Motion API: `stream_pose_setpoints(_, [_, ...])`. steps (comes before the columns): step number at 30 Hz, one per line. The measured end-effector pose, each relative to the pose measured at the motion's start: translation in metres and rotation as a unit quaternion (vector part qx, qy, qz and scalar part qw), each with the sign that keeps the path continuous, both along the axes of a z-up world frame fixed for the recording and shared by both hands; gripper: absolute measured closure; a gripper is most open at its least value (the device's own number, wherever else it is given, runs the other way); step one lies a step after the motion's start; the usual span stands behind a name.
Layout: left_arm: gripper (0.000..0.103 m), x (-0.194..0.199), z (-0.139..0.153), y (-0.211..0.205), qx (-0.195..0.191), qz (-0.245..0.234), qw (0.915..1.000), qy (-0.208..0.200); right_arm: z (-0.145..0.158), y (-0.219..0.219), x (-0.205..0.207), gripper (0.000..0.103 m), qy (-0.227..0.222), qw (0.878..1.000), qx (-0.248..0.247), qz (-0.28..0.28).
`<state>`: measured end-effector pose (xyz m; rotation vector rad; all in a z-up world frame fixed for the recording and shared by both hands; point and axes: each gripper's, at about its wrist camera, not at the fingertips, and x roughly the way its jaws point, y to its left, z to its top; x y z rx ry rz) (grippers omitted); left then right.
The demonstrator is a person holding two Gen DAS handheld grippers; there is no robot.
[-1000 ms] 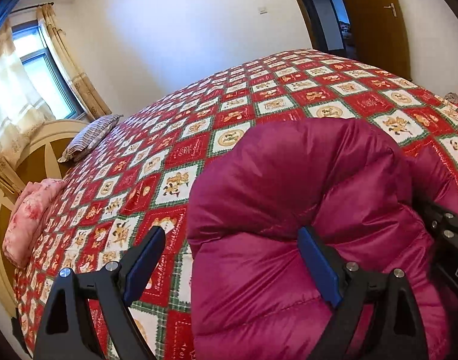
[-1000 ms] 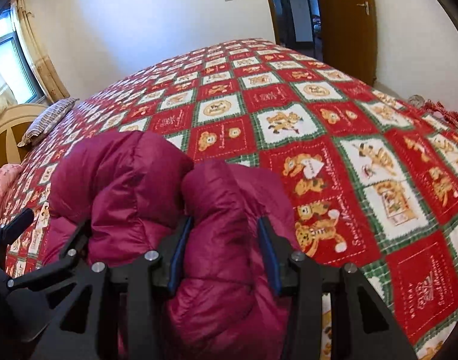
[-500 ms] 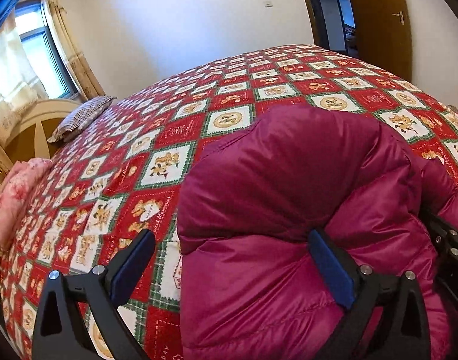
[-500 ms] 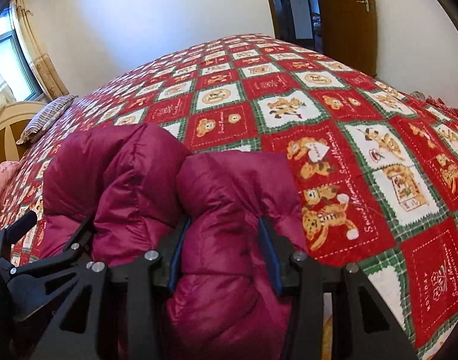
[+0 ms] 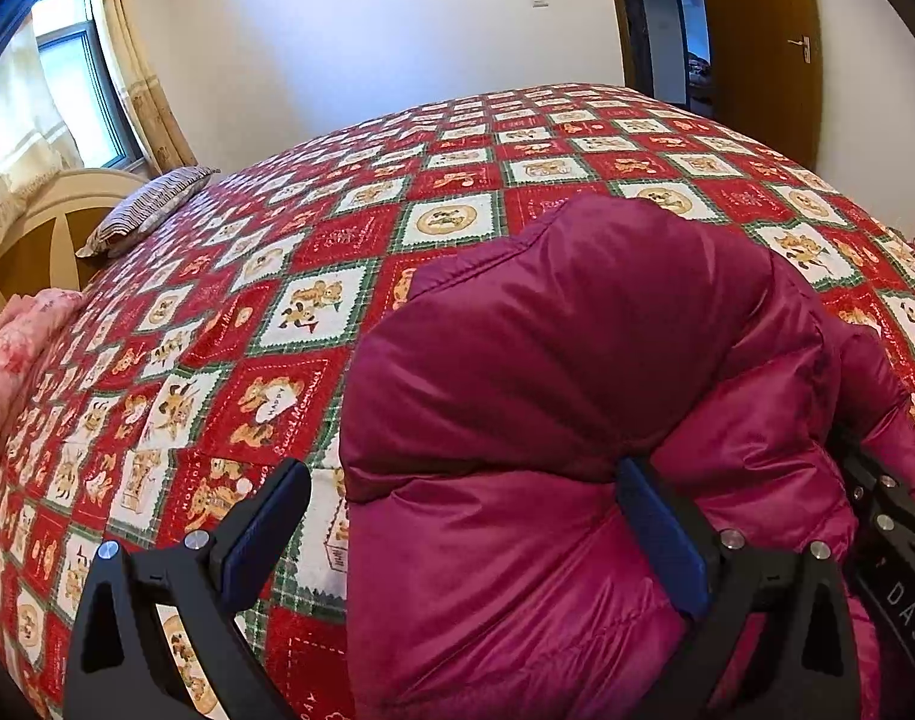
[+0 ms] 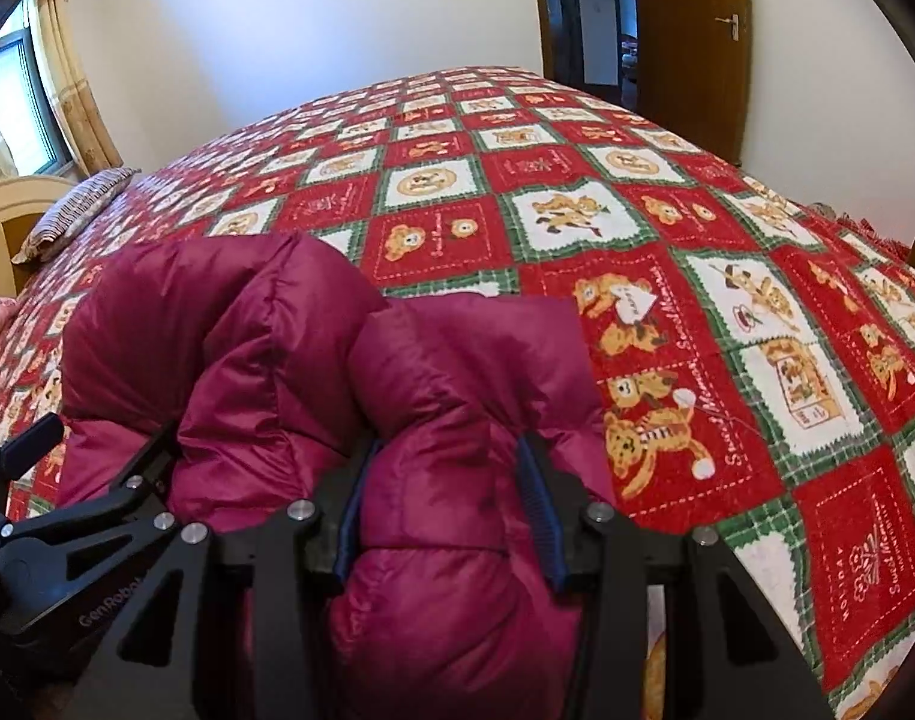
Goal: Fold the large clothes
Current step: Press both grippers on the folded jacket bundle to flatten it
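Observation:
A puffy magenta down jacket (image 5: 577,372) lies bunched on the bed near its front edge; it also shows in the right wrist view (image 6: 313,348). My left gripper (image 5: 463,510) is open wide around the jacket's left part, its right finger pressed into the fabric and its left finger over the bedspread. My right gripper (image 6: 445,498) is shut on a thick fold of the jacket's right part. The left gripper shows at the lower left of the right wrist view (image 6: 97,468).
A red, white and green bear-patterned bedspread (image 6: 637,192) covers the bed. A striped pillow (image 5: 151,210) and a pink folded cloth (image 5: 19,336) lie by the wooden headboard (image 5: 49,222) at the left. A brown door (image 6: 685,30) stands at the far right.
Both grippers and the jacket have shifted a little forward over the bed. The left gripper has opened slightly wider. The right gripper keeps its hold.

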<state>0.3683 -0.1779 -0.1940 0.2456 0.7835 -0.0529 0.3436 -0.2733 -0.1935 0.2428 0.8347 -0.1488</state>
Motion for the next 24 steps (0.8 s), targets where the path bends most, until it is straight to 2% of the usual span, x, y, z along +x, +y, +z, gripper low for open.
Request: stream_pose_setpoints(24, [0.001, 0.0007, -0.0014, 0.0019, -0.004, -0.001, 1.0, 0.002, -0.001, -0.0005, 0.0003, 0.053, -0.001, 1.0, -0.003, -0.001])
